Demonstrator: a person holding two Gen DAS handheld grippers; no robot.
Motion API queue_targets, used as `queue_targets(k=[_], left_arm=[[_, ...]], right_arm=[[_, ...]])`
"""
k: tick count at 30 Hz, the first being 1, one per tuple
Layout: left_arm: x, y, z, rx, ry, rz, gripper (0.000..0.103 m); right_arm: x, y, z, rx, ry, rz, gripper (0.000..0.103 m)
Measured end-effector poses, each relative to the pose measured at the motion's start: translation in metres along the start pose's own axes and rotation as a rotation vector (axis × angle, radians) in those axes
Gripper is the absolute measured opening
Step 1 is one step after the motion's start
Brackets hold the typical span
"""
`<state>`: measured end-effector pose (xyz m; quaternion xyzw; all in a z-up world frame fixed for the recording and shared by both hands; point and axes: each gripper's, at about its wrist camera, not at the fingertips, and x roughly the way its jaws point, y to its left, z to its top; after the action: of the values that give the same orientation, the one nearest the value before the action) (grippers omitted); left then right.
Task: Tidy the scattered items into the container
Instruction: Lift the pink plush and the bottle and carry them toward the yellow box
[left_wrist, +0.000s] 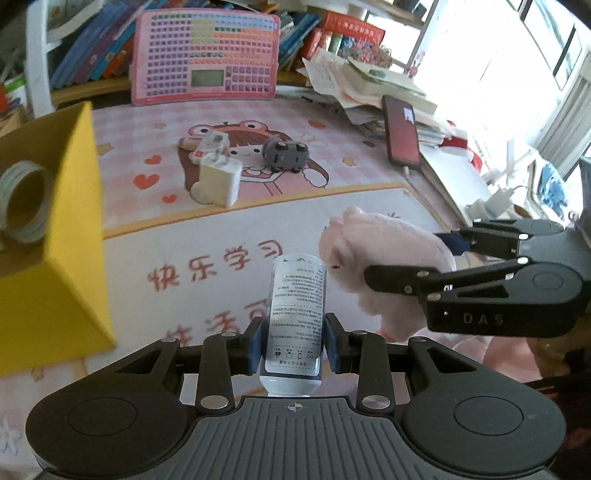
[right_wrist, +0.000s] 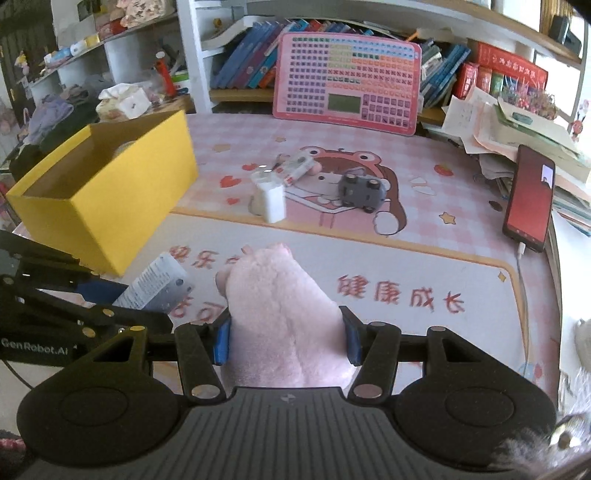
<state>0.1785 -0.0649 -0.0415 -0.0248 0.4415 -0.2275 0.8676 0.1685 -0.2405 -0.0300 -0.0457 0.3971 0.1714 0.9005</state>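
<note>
My left gripper (left_wrist: 293, 341) is shut on a clear bottle with a printed label (left_wrist: 295, 314), held above the mat; the bottle also shows in the right wrist view (right_wrist: 155, 284). My right gripper (right_wrist: 286, 339) is shut on a pink plush toy (right_wrist: 280, 317), which also shows in the left wrist view (left_wrist: 388, 266) to the right of the bottle. The open yellow box (right_wrist: 110, 188) stands at the left, with a tape roll (left_wrist: 24, 201) inside. A white charger (right_wrist: 269, 197), a small white packet (right_wrist: 297, 168) and a grey toy car (right_wrist: 362, 192) lie mid-mat.
A pink keyboard toy (right_wrist: 347, 85) leans against books at the back. A phone (right_wrist: 530, 199) on a cable leans on a paper pile (right_wrist: 517, 136) at the right. Shelves with clutter stand behind the box at the left.
</note>
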Motion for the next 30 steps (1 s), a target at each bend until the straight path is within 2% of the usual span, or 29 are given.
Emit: queue_targets(k=[9,17,25,30], left_arm=[[-0.063,0.023,-0.046,-0.027,-0.039,-0.013,0.032],[-0.105,0.054,-0.085,-0.078,-0.077,0.028,0.032],[-0.143,0.087,-0.113,-0.136,-0.122,0.083,0.032],[-0.162,0.105,-0.116,-0.162,-0.166,0.106,0.032]], right_arm=[[-0.028,0.076,-0.020,-0.051,-0.013,0.007,0.054],[-0.035,0.136,-0.033,-0.094,-0.014,0.044,0.054],[-0.034,0.188,-0.030,-0.160,-0.020,0.099,0.054],[-0.035,0.210,-0.018,-0.199,-0.056,0.120,0.054]])
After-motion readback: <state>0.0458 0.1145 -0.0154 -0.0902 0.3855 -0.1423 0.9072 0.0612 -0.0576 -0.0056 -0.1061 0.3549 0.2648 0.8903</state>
